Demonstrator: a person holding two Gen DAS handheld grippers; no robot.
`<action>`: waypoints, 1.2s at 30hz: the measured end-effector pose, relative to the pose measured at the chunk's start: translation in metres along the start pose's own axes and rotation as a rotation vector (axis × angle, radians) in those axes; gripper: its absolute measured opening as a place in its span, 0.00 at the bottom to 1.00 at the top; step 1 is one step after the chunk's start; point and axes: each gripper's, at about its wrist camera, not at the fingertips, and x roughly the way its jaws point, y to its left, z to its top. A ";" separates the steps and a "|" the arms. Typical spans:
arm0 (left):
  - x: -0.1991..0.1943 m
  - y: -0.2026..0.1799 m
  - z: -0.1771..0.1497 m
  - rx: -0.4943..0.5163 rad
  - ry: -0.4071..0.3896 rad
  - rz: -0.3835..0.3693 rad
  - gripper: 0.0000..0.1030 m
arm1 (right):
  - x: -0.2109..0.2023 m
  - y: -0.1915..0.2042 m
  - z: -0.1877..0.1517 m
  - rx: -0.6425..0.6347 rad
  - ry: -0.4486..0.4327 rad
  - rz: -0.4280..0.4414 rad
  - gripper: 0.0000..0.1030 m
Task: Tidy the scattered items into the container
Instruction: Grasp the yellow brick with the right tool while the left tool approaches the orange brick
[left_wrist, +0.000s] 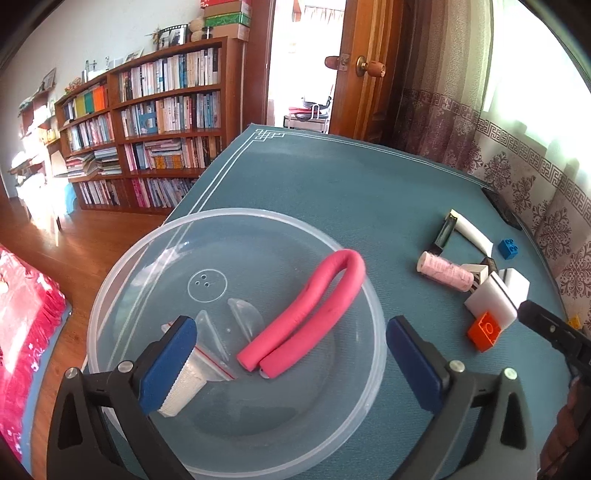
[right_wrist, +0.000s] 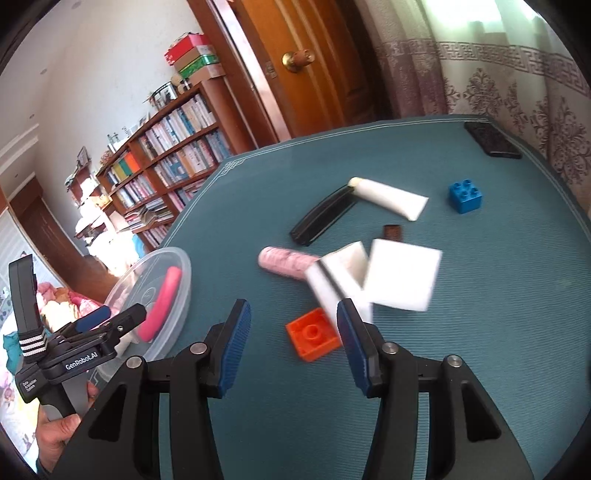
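The left wrist view looks down closely into the clear bowl (left_wrist: 236, 295). The right wrist view faces the table (right_wrist: 480, 332) from slightly farther back. Both share the bowl and orange brick (left_wrist: 484, 329).

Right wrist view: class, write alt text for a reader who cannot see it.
An open gripper hangs over a teal table, an orange toy brick between its jaws. Beyond lie white sponges, a pink spool, a white tube and a blue brick; a clear bowl holding a pink foam roll sits left.

Motion blur smears the white blocks (right_wrist: 402, 275) and pink spool (right_wrist: 286, 261) in the right wrist view, while a small bag (left_wrist: 192, 373) sits half hidden behind the left gripper's finger (left_wrist: 168, 363).
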 end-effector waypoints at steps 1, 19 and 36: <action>-0.001 -0.005 0.001 0.015 -0.008 0.005 1.00 | -0.006 -0.009 0.001 0.007 -0.013 -0.025 0.51; 0.004 -0.083 0.008 0.147 -0.009 -0.025 1.00 | -0.120 -0.198 0.032 0.279 -0.140 -0.465 0.51; 0.025 -0.155 0.004 0.224 0.068 -0.101 1.00 | -0.107 -0.278 0.033 0.279 0.037 -0.594 0.51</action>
